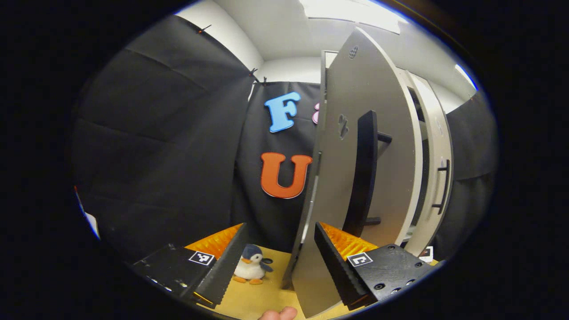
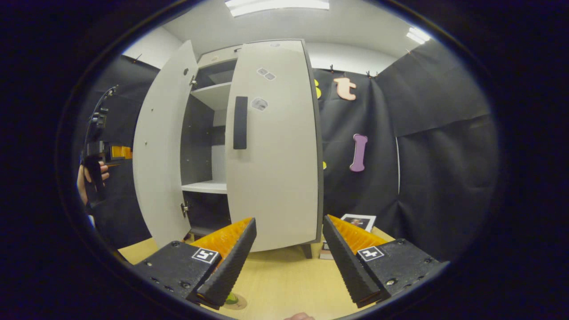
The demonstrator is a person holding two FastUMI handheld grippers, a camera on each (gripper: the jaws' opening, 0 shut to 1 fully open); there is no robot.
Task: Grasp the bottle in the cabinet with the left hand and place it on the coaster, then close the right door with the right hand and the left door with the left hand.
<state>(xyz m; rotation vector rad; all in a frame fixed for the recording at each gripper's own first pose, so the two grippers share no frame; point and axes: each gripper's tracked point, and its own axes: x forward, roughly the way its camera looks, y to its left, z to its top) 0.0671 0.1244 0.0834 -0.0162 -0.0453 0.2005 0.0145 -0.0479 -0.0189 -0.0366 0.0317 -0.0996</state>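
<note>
Cabinet [image 2: 249,146] seen with right door [image 2: 275,146] shut and left door [image 2: 160,146] ajar. Left gripper [image 1: 275,262], fingers apart and empty, is held at that door's edge, presumably to push it. Right gripper [image 2: 289,262], also apart, is kept back; bottle [image 2: 230,298] is glimpsed on coaster [image 2: 239,303].

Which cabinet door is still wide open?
The left door, swung out beside the far tongs. The right door, with the black handle, is closed.

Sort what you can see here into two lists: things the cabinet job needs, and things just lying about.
Needed for the job:
left door, standing open
right door, closed
left gripper, open
right gripper, open

Just lying about:
toy penguin on the table
picture card beside the cabinet
</note>
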